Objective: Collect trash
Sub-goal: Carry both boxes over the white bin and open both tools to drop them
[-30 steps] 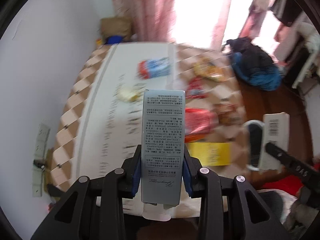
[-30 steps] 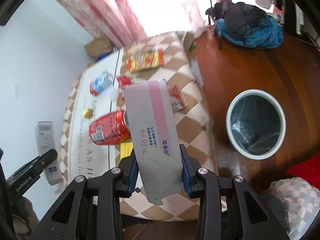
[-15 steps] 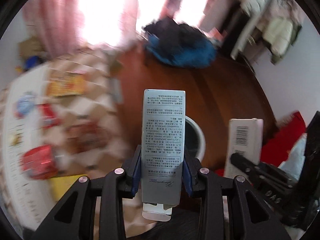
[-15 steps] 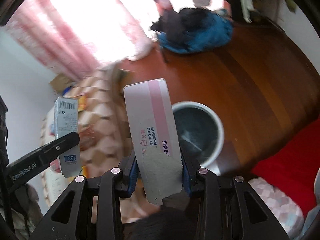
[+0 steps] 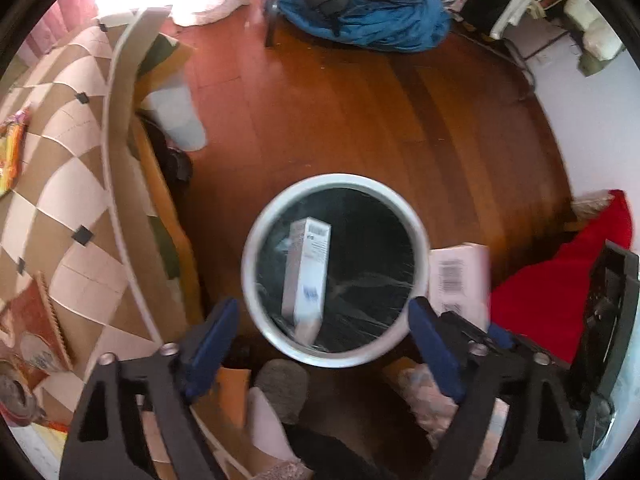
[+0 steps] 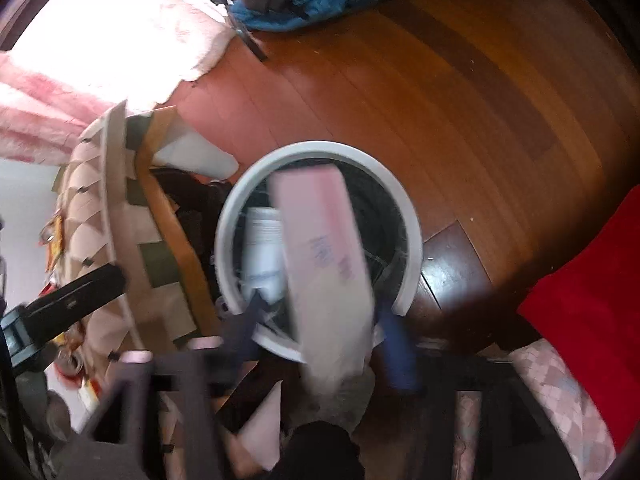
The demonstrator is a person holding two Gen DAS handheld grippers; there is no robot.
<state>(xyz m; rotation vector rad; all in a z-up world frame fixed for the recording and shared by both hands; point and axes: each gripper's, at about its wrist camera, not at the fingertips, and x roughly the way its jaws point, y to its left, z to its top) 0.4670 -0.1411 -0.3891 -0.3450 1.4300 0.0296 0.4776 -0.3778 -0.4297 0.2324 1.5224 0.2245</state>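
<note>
The round white trash bin (image 5: 256,248) with a black liner stands on the wood floor right below both grippers. My left gripper (image 5: 324,346) is open above its near rim, blue pads spread wide. The grey box (image 5: 308,276) is loose inside the bin, standing on end, and it also shows as a pale blur (image 6: 264,248) in the right wrist view. My right gripper (image 6: 322,340) is open, its pads standing off the pink and white box (image 6: 324,256), which tilts, blurred, over the bin (image 6: 404,216). That pink box (image 5: 460,276) is at the bin's right rim.
The table with a checkered cloth (image 5: 60,184) and snack wrappers (image 5: 12,148) lies to the left. Under it stands a pale container (image 5: 176,120). A blue clothing pile (image 5: 360,12) is far across the floor, red fabric (image 5: 560,288) on the right. A person's socked foot (image 5: 280,380) is below the bin.
Both grippers swung from the table to above the bin. The left gripper opened and the grey box dropped in. The right gripper's pads have spread off the pink box.
</note>
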